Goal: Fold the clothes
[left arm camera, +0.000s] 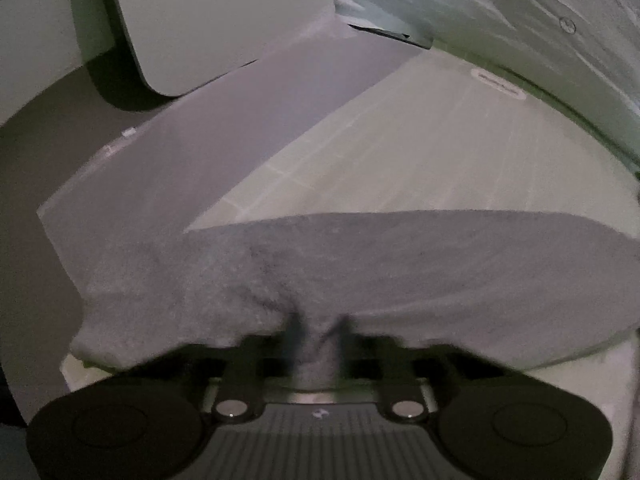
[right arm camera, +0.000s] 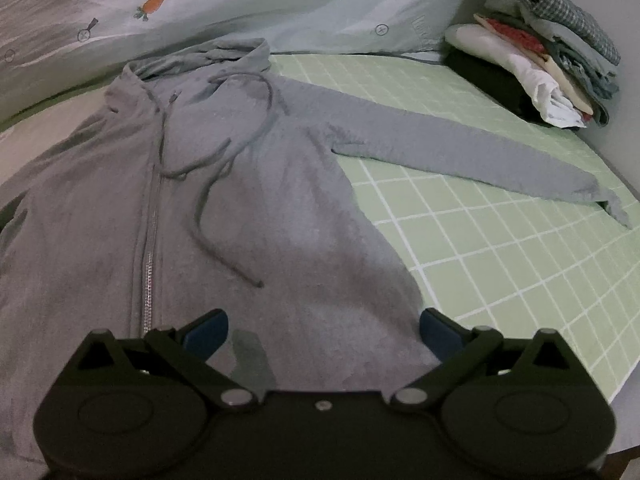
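A grey zip-up hoodie [right arm camera: 248, 200] lies flat, front up, on a green checked mat [right arm camera: 500, 248]. Its hood is at the far end, its drawstrings trail over the chest, and one sleeve [right arm camera: 460, 148] stretches out to the right. My right gripper [right arm camera: 324, 332] is open and empty, low over the hoodie's near hem. In the left wrist view my left gripper [left arm camera: 320, 332] is shut on a fold of the grey hoodie fabric [left arm camera: 360, 264] and holds it up above the pale mat [left arm camera: 400, 152].
A stack of folded clothes [right arm camera: 536, 64] sits at the far right corner of the mat. A pale blue bedcover with a carrot print [right arm camera: 156, 2] runs along the back. A white board [left arm camera: 224, 20] and a grey panel [left arm camera: 224, 132] stand beyond the left gripper.
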A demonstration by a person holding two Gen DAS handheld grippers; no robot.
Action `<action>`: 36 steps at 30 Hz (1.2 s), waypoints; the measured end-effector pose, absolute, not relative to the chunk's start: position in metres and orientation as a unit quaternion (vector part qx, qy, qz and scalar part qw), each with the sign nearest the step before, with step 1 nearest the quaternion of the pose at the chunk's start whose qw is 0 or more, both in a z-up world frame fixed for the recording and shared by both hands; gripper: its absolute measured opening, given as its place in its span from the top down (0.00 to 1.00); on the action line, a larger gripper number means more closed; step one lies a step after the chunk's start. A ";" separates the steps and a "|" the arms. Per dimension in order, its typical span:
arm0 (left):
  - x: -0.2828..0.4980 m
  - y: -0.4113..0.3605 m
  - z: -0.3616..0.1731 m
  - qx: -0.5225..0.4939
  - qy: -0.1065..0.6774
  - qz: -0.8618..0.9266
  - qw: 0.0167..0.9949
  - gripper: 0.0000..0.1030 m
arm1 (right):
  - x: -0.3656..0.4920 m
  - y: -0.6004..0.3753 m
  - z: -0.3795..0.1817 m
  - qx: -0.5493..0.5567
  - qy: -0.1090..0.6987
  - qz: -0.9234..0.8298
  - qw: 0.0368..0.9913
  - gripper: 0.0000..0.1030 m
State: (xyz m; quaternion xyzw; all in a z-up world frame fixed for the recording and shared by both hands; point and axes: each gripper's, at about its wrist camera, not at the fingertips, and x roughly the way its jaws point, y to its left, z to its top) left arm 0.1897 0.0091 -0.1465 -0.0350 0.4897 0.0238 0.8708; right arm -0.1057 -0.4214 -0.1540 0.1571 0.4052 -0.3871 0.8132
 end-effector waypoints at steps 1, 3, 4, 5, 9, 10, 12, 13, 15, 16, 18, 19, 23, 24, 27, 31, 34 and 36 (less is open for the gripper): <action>0.191 0.007 -0.145 -0.041 0.495 0.026 0.867 0.98 | -0.108 -0.423 -0.153 0.165 0.402 -0.386 0.814 0.00; 0.193 -0.002 -0.135 -0.060 0.489 0.007 0.870 0.98 | -0.112 -0.426 -0.149 0.175 0.393 -0.385 0.817 0.00; 0.193 -0.006 -0.129 -0.070 0.485 -0.003 0.872 0.98 | -0.114 -0.428 -0.147 0.178 0.388 -0.384 0.818 0.00; 0.192 -0.015 -0.122 -0.070 0.477 -0.017 0.876 0.98 | -0.117 -0.430 -0.145 0.179 0.384 -0.384 0.820 0.00; 0.183 -0.068 -0.088 -0.063 0.442 -0.087 0.891 0.98 | -0.132 -0.438 -0.140 0.183 0.372 -0.387 0.824 0.00; 0.178 -0.085 -0.079 -0.063 0.432 -0.113 0.892 0.98 | -0.136 -0.442 -0.139 0.186 0.369 -0.389 0.823 0.00; 0.166 -0.122 -0.062 -0.058 0.414 -0.171 0.892 0.98 | -0.146 -0.448 -0.137 0.194 0.362 -0.395 0.822 0.00; 0.157 -0.142 -0.055 -0.053 0.407 -0.202 0.889 0.98 | -0.151 -0.452 -0.136 0.197 0.359 -0.397 0.821 0.00; 0.136 -0.180 -0.047 -0.046 0.400 -0.270 0.874 0.98 | -0.160 -0.460 -0.133 0.202 0.353 -0.402 0.820 0.00; 0.125 -0.199 -0.043 -0.043 0.396 -0.305 0.865 0.97 | -0.164 -0.464 -0.131 0.202 0.350 -0.404 0.820 0.00; 0.103 -0.231 -0.042 -0.033 0.393 -0.357 0.847 0.76 | -0.170 -0.473 -0.127 0.200 0.344 -0.409 0.822 0.00; 0.095 -0.243 -0.042 -0.020 0.394 -0.370 0.841 0.64 | -0.173 -0.477 -0.125 0.196 0.341 -0.410 0.823 0.00; 0.072 -0.267 -0.044 0.049 0.376 -0.351 0.856 0.26 | -0.179 -0.495 -0.118 0.183 0.334 -0.418 0.825 0.00; 0.072 -0.262 -0.045 0.052 0.379 -0.339 0.859 0.25 | -0.179 -0.499 -0.117 0.181 0.334 -0.419 0.825 0.00; 0.074 -0.240 -0.051 0.033 0.397 -0.298 0.867 0.21 | -0.173 -0.505 -0.116 0.173 0.334 -0.410 0.831 0.00; 0.077 -0.207 -0.059 0.009 0.425 -0.242 0.872 0.21 | -0.146 -0.497 -0.117 0.154 0.338 -0.381 0.847 0.00; 0.077 -0.182 -0.061 0.010 0.431 -0.209 0.878 0.21 | -0.116 -0.482 -0.115 0.126 0.341 -0.362 0.858 0.00; 0.080 -0.169 -0.060 0.010 0.433 -0.199 0.879 0.21 | -0.094 -0.468 -0.113 0.105 0.341 -0.344 0.869 0.00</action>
